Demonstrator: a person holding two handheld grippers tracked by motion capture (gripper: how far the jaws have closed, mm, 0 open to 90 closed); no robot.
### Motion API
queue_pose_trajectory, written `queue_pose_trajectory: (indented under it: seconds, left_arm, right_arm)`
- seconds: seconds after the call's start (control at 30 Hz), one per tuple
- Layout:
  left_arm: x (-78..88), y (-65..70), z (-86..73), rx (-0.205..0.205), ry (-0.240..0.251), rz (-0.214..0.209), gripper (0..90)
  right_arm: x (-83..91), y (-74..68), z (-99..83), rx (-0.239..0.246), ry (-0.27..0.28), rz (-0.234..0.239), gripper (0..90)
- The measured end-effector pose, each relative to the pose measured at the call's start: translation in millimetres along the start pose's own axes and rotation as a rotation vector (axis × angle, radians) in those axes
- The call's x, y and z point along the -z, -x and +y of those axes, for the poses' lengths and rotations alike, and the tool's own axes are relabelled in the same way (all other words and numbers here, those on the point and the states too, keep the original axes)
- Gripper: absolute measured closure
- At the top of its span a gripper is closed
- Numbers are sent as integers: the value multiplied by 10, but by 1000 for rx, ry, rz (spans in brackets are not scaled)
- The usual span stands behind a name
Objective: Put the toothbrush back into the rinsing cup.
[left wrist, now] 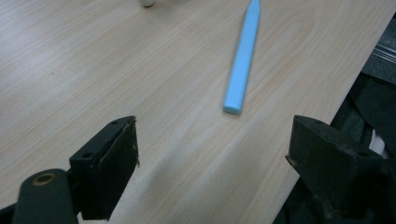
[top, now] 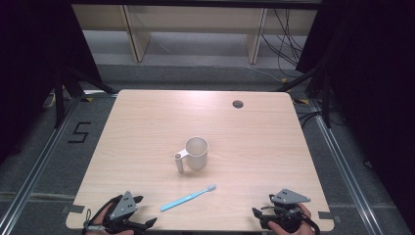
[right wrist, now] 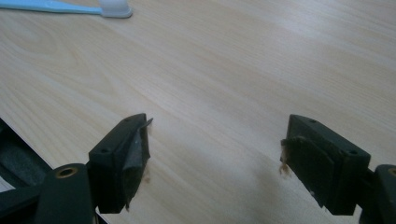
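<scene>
Left gripper (top: 128,215): It sat at the near left corner of the table, held in a hand. Its two black jaws stood wide apart. They held nothing. In the left gripper view (left wrist: 212,154) bare wood lay between them.

Right gripper (top: 281,214): It sat at the near right corner, held in the other hand. Its jaws were wide apart too, and they held nothing. In the right gripper view (right wrist: 215,156) the pads looked worn and a bit crumbly at the edges.

Toothbrush (top: 188,198): It was light blue with a white head. It lay flat on the table, near the front edge, between the two grippers. Its head pointed to the far right. In the left gripper view the handle end (left wrist: 243,60) lay just ahead of the jaws, not touching them.

Cup (top: 196,152): It was white and stood upright in the middle of the table, a little past the toothbrush. Its handle (top: 180,160) stuck out to the left.

Table (top: 147,127): It was pale wood with rounded corners. The top looked smooth, with fine lines in the grain.

Hole (top: 238,104): It was a small dark round hole in the table, near the far edge, on the right.

Floor (top: 44,156): It was grey. A black number 5 (top: 79,132) was marked on it, left of the table.

Far side of the room: Pale wooden shelf legs (top: 134,34) stood there. Black cables (top: 286,39) hung at the far right. Dark curtains were on both sides.
</scene>
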State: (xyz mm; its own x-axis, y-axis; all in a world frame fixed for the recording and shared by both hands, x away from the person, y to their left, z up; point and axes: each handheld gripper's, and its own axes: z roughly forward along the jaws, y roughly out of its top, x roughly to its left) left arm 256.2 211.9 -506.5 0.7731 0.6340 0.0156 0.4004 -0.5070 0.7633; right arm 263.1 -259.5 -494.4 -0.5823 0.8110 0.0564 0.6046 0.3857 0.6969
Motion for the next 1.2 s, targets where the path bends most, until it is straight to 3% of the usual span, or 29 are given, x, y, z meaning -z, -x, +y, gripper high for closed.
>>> queue_pose_trajectory:
  seconds: [0.1, 0.2, 0.23, 0.3, 0.47, 0.5, 0.63, 0.77, 0.8, 0.83, 0.87, 0.9, 0.97, 1.07, 1.1, 1.17, 1.2]
  left_arm:
    - [-8, -1, -5, -8, -1, -1, 152]
    - [-31, 23, -12, 5, 1, -14, 152]
    - [-26, 16, -6, -11, -19, -8, 151]
    - [-60, 42, 9, -35, -10, -17, 151]
    - [-71, 67, 50, -49, -22, -25, 150]
    - [-83, 70, 73, -29, -13, -31, 150]
    - [-79, 85, 131, -39, -23, -29, 153]
    - [-129, 63, 291, -17, -60, -34, 170]
    - [-140, 50, 327, -22, -69, -42, 204]
    - [-185, 49, 427, -21, -93, -77, 210]
    - [-185, 49, 427, -21, -93, -77, 194]
    - [-211, 53, 475, -24, -108, -91, 178]
    - [-268, 58, 558, -45, -142, -124, 178]
    - [-356, 92, 700, -96, -178, -136, 217]
    - [-376, 100, 733, -96, -190, -148, 233]
    - [-447, 103, 848, -127, -232, -171, 322]
    - [-447, 103, 848, -127, -232, -171, 325]
  right_arm:
    - [5, -2, 6, -20, 2, 8, 231]
    - [2, 11, -1, 3, 4, 4, 231]
    - [3, 5, 0, -5, 5, 1, 230]
    - [-4, 2, -1, -5, 2, 10, 230]
    - [2, -8, 5, -31, 7, 14, 230]
    - [3, -7, -1, -18, -1, 4, 230]
    - [-2, -15, 6, -21, -1, 14, 230]
    - [-9, 2, 6, -19, -2, 17, 230]
    - [-10, -23, 4, -47, -3, 21, 231]
    - [-5, -24, 6, -45, -5, 19, 230]
    - [-1, 0, 11, -8, 7, 0, 230]
    - [-1, -2, 13, -9, 7, 2, 230]
    - [-2, -4, 13, -8, 5, 3, 230]
    - [-6, -2, 11, -12, 14, 8, 230]
    - [-7, 3, 13, -14, 9, 18, 230]
    - [-1, 15, 15, -8, 1, 17, 231]
    - [-4, 9, 11, -17, 5, 17, 230]
